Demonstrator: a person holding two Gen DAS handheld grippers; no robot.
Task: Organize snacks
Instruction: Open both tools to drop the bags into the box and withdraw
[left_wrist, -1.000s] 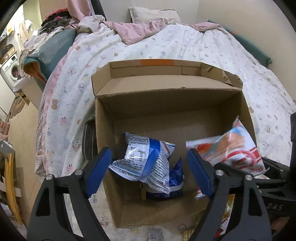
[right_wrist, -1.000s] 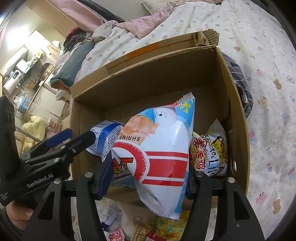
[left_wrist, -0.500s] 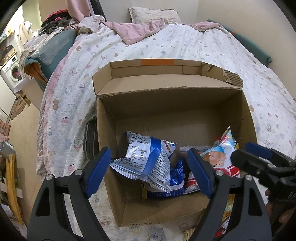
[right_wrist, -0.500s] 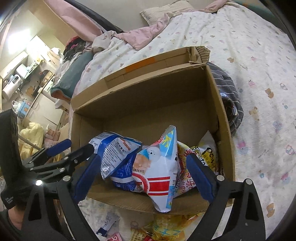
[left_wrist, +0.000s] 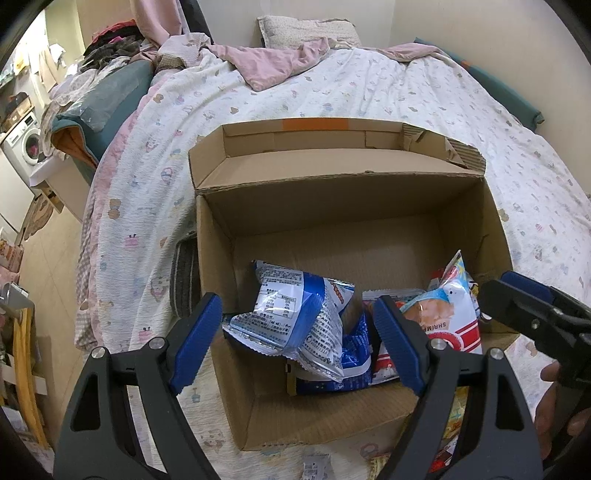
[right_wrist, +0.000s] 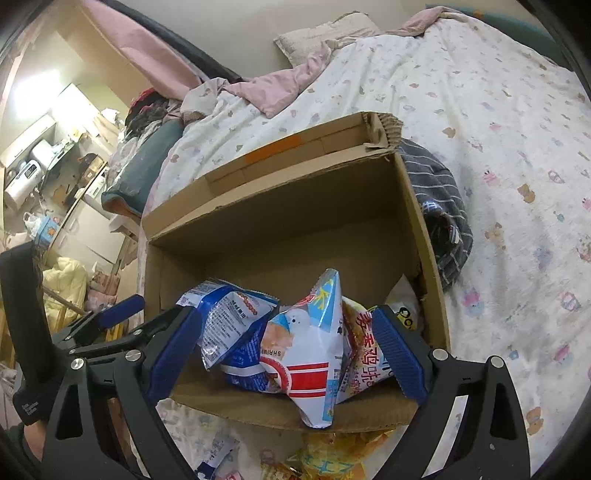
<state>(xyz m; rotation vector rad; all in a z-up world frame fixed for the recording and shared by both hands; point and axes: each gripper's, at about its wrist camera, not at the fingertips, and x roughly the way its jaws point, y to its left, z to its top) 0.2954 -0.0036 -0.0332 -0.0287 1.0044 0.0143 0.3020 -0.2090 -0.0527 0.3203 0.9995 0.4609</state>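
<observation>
Gaping wide and empty, your right gripper (right_wrist: 288, 350) frames the shrimp snack bag (right_wrist: 306, 354), which you held a second ago. It now stands in the cardboard box (right_wrist: 417, 221), long axis upright, crimped corner up, bottom edge overhanging the near wall. Your left gripper (left_wrist: 295, 341), equally spread, frames the crinkled blue-and-white bag (left_wrist: 295, 325). Glossy film; matte corrugated card; printed quilt (left_wrist: 369, 92).
</observation>
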